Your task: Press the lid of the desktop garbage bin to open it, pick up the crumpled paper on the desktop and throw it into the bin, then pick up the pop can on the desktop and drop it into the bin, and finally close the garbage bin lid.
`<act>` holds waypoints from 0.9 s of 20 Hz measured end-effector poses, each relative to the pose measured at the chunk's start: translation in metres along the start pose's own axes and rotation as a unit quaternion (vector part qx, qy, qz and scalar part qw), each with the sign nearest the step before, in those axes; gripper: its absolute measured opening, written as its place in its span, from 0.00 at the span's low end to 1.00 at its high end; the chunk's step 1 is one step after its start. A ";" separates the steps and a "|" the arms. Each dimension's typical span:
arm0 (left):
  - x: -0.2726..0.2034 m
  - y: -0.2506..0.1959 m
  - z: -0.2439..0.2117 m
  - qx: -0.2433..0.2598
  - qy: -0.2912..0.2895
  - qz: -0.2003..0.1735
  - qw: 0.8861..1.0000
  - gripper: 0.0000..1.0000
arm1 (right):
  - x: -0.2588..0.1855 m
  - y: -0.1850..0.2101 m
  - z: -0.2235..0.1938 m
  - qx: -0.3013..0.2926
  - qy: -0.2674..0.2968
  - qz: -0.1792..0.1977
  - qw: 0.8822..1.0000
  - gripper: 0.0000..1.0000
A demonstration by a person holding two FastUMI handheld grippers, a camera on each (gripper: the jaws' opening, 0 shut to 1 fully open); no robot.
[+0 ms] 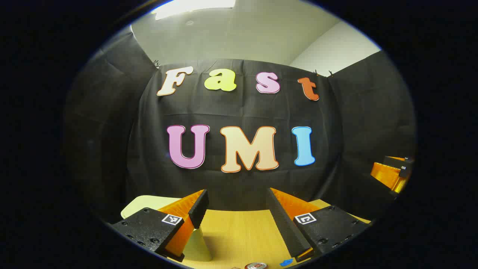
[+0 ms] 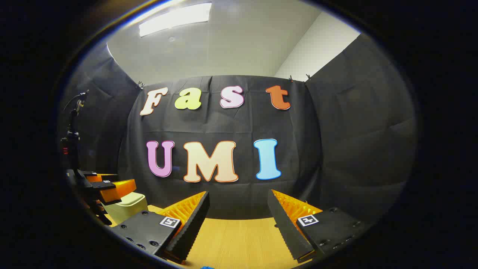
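The wooden surface (image 1: 239,231) runs back to the black cloth wall (image 1: 239,179), with a white ceiling and a lit ceiling panel (image 2: 175,18) above. In the right gripper view, a dark stand with a cable (image 2: 73,134) rises at the far left.

The left gripper (image 1: 237,203) hangs above the surface with its fingers spread wide and nothing between them. The pale cream garbage bin (image 1: 196,244) sits low behind its left finger, partly hidden by it; whether the lid is up cannot be told. The pop can (image 1: 256,265) shows its top at the bottom edge, below and between the fingers, with a small blue scrap (image 1: 286,262) just beside it.

The right gripper (image 2: 239,203) is likewise parted and empty over bare wood. In its view the garbage bin stands at far left, with the left gripper directly above it.
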State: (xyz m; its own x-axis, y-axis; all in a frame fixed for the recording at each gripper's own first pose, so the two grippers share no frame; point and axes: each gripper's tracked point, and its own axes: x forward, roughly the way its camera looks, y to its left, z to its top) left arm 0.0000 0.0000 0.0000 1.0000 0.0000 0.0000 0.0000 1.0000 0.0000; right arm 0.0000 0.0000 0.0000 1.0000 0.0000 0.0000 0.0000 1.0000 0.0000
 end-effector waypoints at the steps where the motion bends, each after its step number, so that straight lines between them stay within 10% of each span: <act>1: -0.001 -0.002 0.002 0.004 -0.002 0.000 1.000 0.93 | 0.001 -0.002 0.001 0.002 -0.002 0.001 1.000 0.98; 18: -0.018 0.017 0.013 0.022 -0.020 0.048 0.998 0.93 | 0.010 0.030 -0.008 0.004 0.007 0.059 0.998 0.98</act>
State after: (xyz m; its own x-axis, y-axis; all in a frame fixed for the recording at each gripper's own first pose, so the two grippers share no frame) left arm -0.0178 0.0167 0.0130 0.9946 0.0949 0.0422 -0.0966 0.9945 0.0415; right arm 0.0100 0.0303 -0.0076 0.9928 0.1185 -0.0144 -0.1184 0.9929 0.0081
